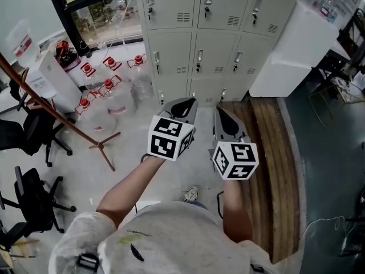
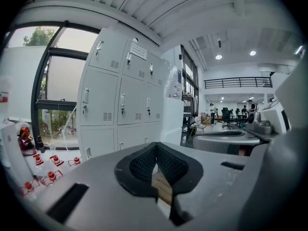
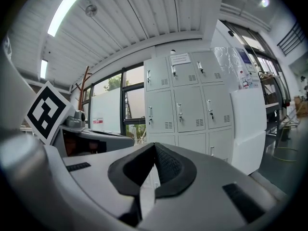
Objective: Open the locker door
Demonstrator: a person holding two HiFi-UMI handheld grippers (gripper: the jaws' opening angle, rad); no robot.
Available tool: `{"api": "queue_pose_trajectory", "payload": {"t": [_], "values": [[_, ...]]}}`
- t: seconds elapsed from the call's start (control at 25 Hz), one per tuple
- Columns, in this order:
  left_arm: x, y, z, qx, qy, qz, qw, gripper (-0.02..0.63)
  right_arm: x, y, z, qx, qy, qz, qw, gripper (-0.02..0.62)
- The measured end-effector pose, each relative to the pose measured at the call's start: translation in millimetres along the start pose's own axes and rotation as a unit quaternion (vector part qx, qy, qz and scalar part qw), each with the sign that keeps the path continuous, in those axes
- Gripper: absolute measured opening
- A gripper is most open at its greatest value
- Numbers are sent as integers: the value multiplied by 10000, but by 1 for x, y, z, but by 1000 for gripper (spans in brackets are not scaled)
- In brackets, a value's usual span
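Two grippers sit side by side in front of you, well apart from the lockers (image 1: 171, 39), which stand at twelve o'clock in the head view. The left gripper (image 1: 183, 108) has its ribbed black pads pressed tip to tip with nothing between them. The right gripper (image 1: 224, 121) is closed the same way and is also empty. The lockers are smooth pale-grey sheet metal in three columns. Each door is an upright rectangle, its long axis vertical, and faces you. Every door lies flush and closed. Each has a slim vertical handle (image 1: 199, 59) near its left edge and a small louvred vent (image 1: 183, 17) at its lower right. At ten o'clock, clear water jugs (image 1: 111, 93) with red caps stand on the floor. At three o'clock, wooden boards (image 1: 268, 153) run away from the lockers' foot. A plain white cabinet (image 1: 291, 50) stands at two o'clock.
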State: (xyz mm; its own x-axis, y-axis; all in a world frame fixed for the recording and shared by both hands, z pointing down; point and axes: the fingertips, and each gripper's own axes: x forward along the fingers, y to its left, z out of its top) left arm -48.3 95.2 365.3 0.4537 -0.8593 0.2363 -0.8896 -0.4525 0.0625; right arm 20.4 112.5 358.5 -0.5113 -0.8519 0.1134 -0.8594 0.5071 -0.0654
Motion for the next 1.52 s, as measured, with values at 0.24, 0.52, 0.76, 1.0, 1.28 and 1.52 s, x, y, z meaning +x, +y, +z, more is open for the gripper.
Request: {"api": "queue_pose_trajectory", "payload": {"t": [0.24,0.52,0.76,1.0,1.28,1.52], "values": [[35,-14,12,45,62,165,9998,8,10,-41,10,101,-69,194,9997,3],[56,-16,23,34,9,412,9991,6,20,-60,18,121,-147,472,9987,3],[66,-13,23,-14,-21,493,9988,6,30,-69,18,121,-142,591,9981,3],[79,-1,25,-78,-73,554,9984,6,43,-74,19,78,-140,675,9976,3],[109,25,30,-157,-110,549,9983,8,77,-88,22,-15,-98,672,9977,3],[146,60,35,-175,-101,495,9986,6,126,-101,24,-24,-57,616,9981,3]]}}
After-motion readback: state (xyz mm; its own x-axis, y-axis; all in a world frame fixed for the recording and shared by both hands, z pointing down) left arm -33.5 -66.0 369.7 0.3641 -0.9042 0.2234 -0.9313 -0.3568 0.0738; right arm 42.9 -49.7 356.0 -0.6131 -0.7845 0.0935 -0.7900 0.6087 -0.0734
